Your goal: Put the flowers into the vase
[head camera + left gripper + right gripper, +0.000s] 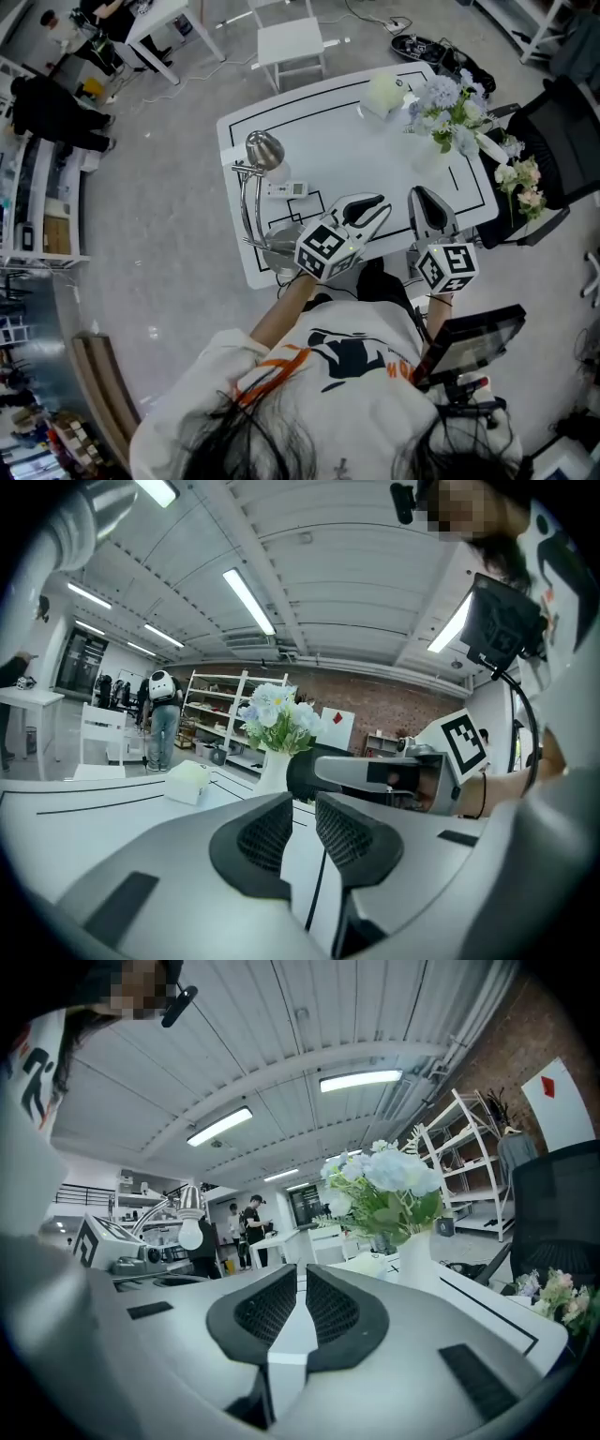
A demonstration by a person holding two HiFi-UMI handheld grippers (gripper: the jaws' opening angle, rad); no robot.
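- The left gripper has its jaws narrow, with a slim gap between the pads and nothing in it.
- The right gripper has its jaws almost together, only a thin slit between the pads, and nothing in it either.
- Both grippers hang side by side over the near edge of the desk, pointing across it.
- The vase stands well ahead of the left jaws, a little left of their gap, near the far side of the desk.
- A bunch of pale blue and white flowers stands in the vase, above the line of the jaws.
- From the right jaws, the vase is ahead and off to the right, well apart from the pads.
- Loose flowers, pink and cream, lie far to the right of the right jaws and low, on a black chair beside the desk.
- Neither pair of jaws touches the vase or any flower.
- A white lump sits on the desk ahead and left of the left jaws, left of the vase.
- A lamp stands to the left of the right jaws, near the desk's edge.
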